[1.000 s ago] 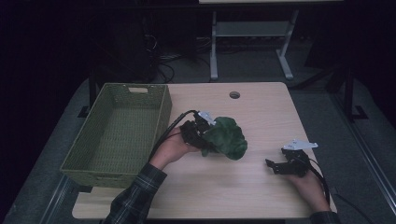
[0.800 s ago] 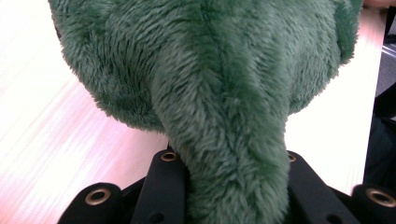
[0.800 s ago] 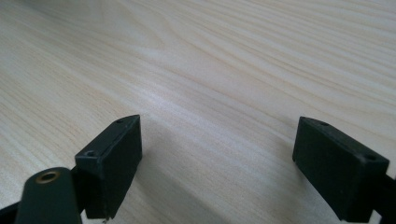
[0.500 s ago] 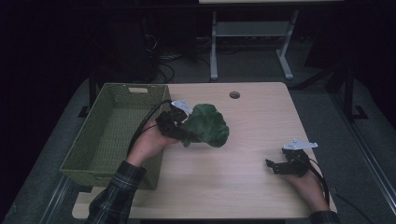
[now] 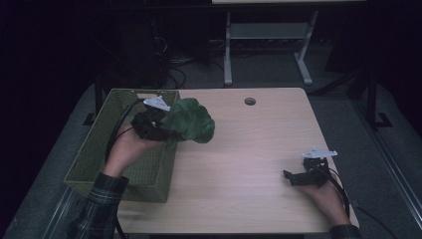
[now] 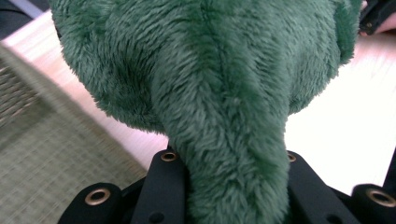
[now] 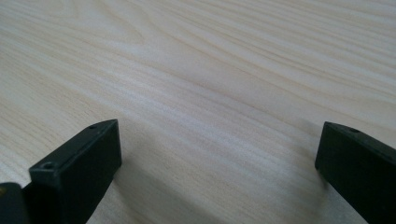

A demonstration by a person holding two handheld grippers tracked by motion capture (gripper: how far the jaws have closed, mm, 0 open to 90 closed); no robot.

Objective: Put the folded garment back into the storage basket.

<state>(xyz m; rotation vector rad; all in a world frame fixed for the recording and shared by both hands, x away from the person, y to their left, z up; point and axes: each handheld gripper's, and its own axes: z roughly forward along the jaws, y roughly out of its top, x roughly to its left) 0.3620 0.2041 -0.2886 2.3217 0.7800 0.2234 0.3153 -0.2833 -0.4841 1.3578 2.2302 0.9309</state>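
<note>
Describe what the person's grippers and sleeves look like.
Both the left gripper and the right gripper are black, each topped by a grey three-cornered plate and trailing a black cable. Their jaws are flat black blocks with brass-ringed holes. The sleeves are dark plaid.

The middle of the worktop (image 5: 239, 149) lies bare, so a claw can pass freely there between the two hands. On the left side the green basket (image 5: 94, 154) stands with its raised walls as an obstacle along the edge of the worktop. Above its right wall hangs the green plush toy (image 5: 191, 122), held up by the left claw (image 5: 161, 130), and it blocks the way over that wall. The right claw (image 5: 293, 178) rests low near the right front corner, its jaws apart over bare wood.
</note>
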